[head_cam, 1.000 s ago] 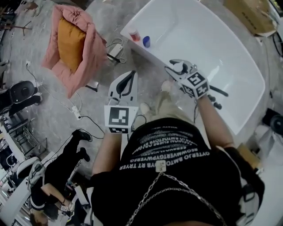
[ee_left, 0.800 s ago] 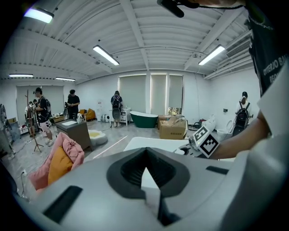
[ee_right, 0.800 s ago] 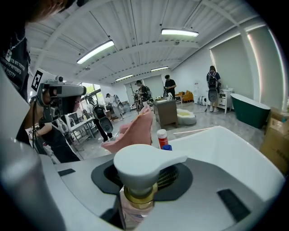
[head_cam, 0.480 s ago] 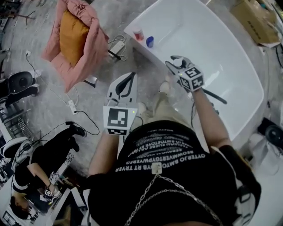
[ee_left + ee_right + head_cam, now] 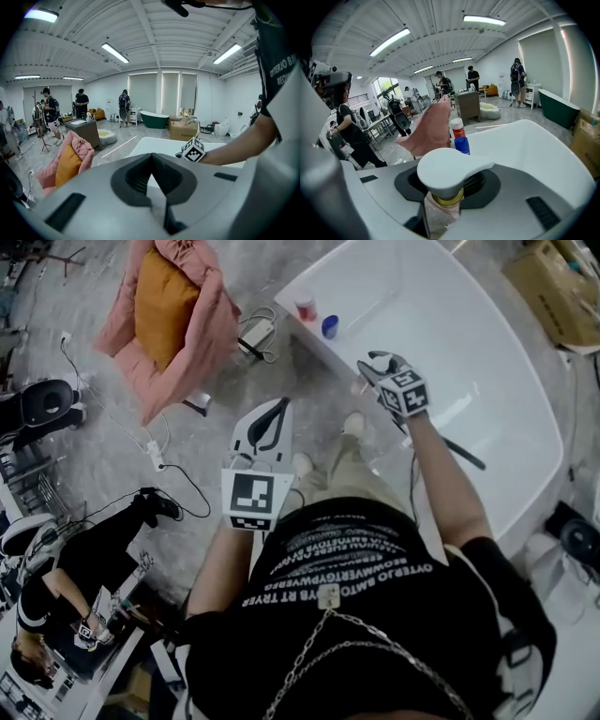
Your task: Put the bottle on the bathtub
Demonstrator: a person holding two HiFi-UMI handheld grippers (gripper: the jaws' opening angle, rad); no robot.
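My right gripper (image 5: 377, 364) is shut on a pump bottle (image 5: 449, 174) with a white pump head, a gold collar and a pale pink body. It hangs over the near rim of the white bathtub (image 5: 450, 324). In the right gripper view the bathtub (image 5: 543, 154) fills the space beyond the jaws. A red-capped bottle (image 5: 458, 128) and a blue bottle (image 5: 462, 145) stand on its rim just ahead. The gripper hides the bottle's body in the head view. My left gripper (image 5: 277, 403) is held over the floor to the left of the tub, shut with nothing in it.
The red-capped bottle (image 5: 306, 307) and the blue bottle (image 5: 330, 326) stand on the tub's left end. A pink seat with an orange cushion (image 5: 169, 315) lies on the floor to the left, with cables (image 5: 159, 460) nearby. A cardboard box (image 5: 553, 287) sits beyond the tub.
My right gripper has sunk with the pump bottle toward the tub's rim and come nearer the two small bottles. The left gripper has stayed about where it was.
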